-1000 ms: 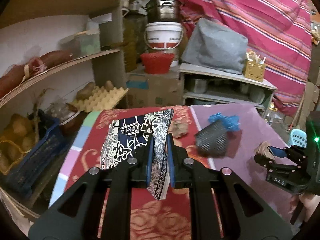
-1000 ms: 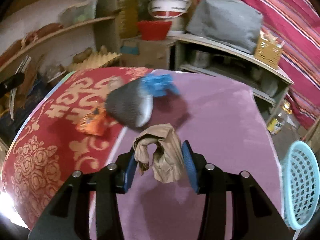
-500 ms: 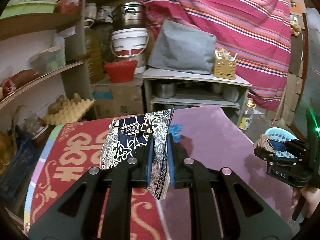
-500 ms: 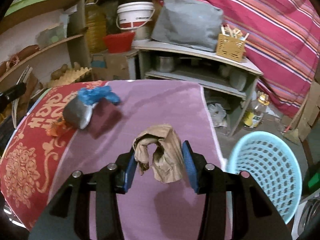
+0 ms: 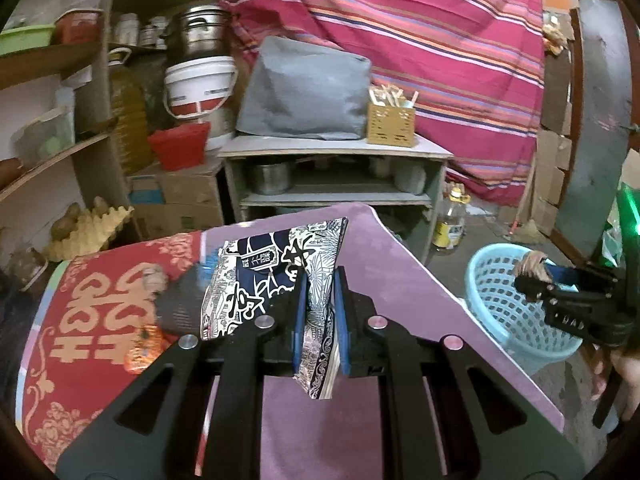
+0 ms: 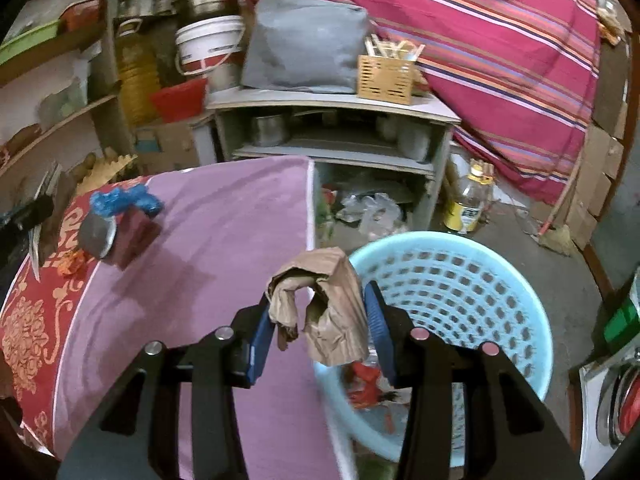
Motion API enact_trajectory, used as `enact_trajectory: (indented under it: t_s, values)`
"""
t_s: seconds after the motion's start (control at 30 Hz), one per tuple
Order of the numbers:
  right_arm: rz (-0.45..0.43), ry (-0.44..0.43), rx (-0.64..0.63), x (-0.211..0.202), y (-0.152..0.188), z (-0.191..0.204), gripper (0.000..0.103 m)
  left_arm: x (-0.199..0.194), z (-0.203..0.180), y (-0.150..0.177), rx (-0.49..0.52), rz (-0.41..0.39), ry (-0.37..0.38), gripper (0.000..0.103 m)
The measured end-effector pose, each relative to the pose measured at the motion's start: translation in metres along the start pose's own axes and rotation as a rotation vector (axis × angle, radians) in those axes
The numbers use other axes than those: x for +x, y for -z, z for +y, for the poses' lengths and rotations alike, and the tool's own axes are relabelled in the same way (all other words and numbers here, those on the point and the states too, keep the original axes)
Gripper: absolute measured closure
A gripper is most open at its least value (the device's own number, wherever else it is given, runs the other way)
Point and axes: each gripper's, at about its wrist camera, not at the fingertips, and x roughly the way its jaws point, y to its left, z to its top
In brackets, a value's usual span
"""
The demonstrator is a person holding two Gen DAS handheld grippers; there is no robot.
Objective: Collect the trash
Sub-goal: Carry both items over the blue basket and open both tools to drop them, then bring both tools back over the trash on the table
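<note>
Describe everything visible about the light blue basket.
The light blue basket is a round plastic bin with walls pierced by rows of small holes and a smooth rolled rim. It stands upright on the grey floor, right beside the table edge. Red and pale scraps lie at its bottom. The right gripper, shut on crumpled brown paper, hangs at its near rim, not touching it as far as shows.

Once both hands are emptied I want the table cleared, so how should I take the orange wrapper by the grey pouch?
Take the orange wrapper by its raised crumpled folds, coming from above. It lies low on the red cloth close beside the grey pouch, so approach from its open near side, probably with the left gripper.
</note>
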Motion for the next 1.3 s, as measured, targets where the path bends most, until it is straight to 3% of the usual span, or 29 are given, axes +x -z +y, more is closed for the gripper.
enact_trajectory:
  t_s: [0.4, 0.83, 1.1, 1.3]
  values:
    - [-0.036, 0.053, 0.108, -0.016, 0.001, -0.075, 0.059, 0.026, -0.070, -0.016, 0.017, 0.021, 0.147, 0.091]
    - [-0.019, 0.079, 0.230, -0.007, 0.013, -0.142, 0.059, 0.051, -0.167, -0.028, 0.049, 0.047, 0.324, 0.091]
    - [-0.017, 0.096, 0.234, 0.000, 0.013, -0.150, 0.058, 0.083, -0.209, -0.020, 0.065, 0.120, 0.381, 0.090]
    - [0.004, 0.061, 0.255, 0.011, 0.016, -0.153, 0.058, 0.105, -0.215, -0.012, 0.062, 0.163, 0.361, 0.077]
